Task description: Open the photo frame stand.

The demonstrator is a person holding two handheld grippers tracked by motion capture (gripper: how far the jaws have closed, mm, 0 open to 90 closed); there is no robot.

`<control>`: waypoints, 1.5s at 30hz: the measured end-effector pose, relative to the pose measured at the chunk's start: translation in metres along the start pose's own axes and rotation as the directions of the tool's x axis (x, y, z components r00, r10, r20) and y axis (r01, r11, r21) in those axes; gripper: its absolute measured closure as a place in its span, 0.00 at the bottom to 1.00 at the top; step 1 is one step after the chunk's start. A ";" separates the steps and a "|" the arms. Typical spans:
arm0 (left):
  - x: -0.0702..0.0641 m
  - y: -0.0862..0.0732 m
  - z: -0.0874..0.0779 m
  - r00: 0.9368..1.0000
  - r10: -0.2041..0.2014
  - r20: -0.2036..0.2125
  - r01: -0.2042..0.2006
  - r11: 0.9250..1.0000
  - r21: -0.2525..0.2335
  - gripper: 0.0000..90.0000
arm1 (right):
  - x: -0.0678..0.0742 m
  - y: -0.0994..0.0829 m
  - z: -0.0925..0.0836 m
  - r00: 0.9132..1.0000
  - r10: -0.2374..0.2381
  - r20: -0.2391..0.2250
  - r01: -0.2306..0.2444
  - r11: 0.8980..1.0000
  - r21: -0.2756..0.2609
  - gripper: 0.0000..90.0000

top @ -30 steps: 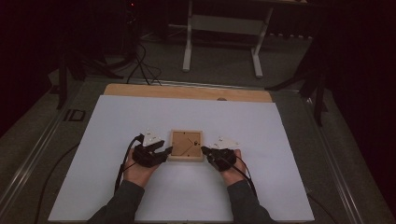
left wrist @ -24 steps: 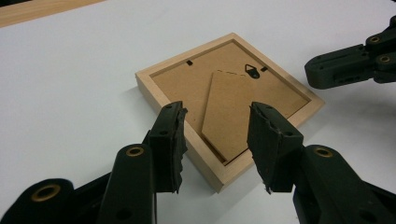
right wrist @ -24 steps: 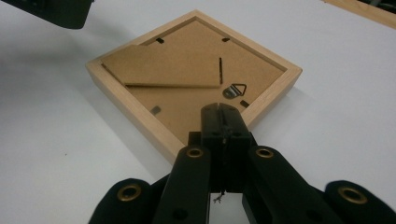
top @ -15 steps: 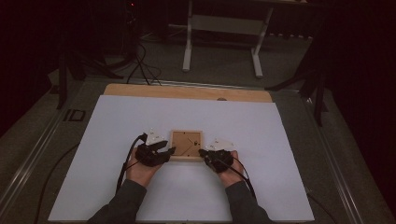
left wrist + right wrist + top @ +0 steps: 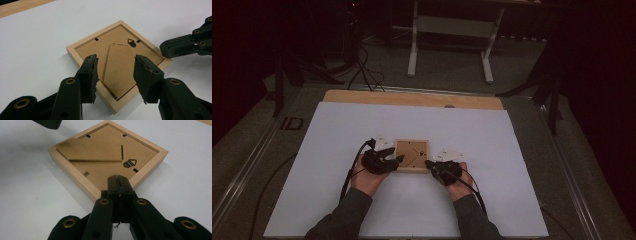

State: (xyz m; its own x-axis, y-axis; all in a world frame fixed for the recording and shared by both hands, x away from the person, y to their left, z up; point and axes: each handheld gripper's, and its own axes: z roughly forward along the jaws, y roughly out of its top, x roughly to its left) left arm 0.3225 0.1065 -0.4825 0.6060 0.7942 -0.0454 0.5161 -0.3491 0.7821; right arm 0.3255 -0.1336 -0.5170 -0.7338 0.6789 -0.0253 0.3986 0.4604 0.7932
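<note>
Lying face-down on the white table, the square pale-wood picture frame showed its brown fibreboard back, its metal hanger toward twelve o'clock. The left gripper, at nine o'clock, had just been opening, its ribbed jaws straddling the frame's corner unpressed. The right gripper, at four o'clock, was clenched empty against the rim.

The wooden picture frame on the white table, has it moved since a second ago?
No. In the high view the wooden picture frame lies the same way below the wooden strip at the table's far edge, between both grippers.
</note>
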 end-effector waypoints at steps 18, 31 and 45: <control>-0.005 0.000 0.023 0.999 0.044 0.015 -0.045 0.996 0.073 0.55 | 0.000 -0.001 0.000 1.000 0.002 0.001 -0.002 1.000 -0.004 1.00; -0.005 -0.002 0.033 0.999 0.052 0.016 -0.053 0.993 0.109 0.53 | 0.000 -0.001 0.000 1.000 0.000 0.001 0.000 1.000 -0.006 1.00; -0.008 -0.003 0.038 0.998 0.063 0.011 -0.064 0.989 0.131 0.56 | 0.000 -0.001 0.000 1.000 -0.005 0.000 0.005 1.000 -0.007 1.00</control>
State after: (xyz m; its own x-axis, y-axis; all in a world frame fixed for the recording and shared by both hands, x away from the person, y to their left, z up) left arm 0.3388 0.0824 -0.5084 0.6440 0.7650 -0.0027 0.5511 -0.4614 0.6953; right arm 0.3247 -0.1343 -0.5179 -0.7358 0.6766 -0.0289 0.3913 0.4596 0.7973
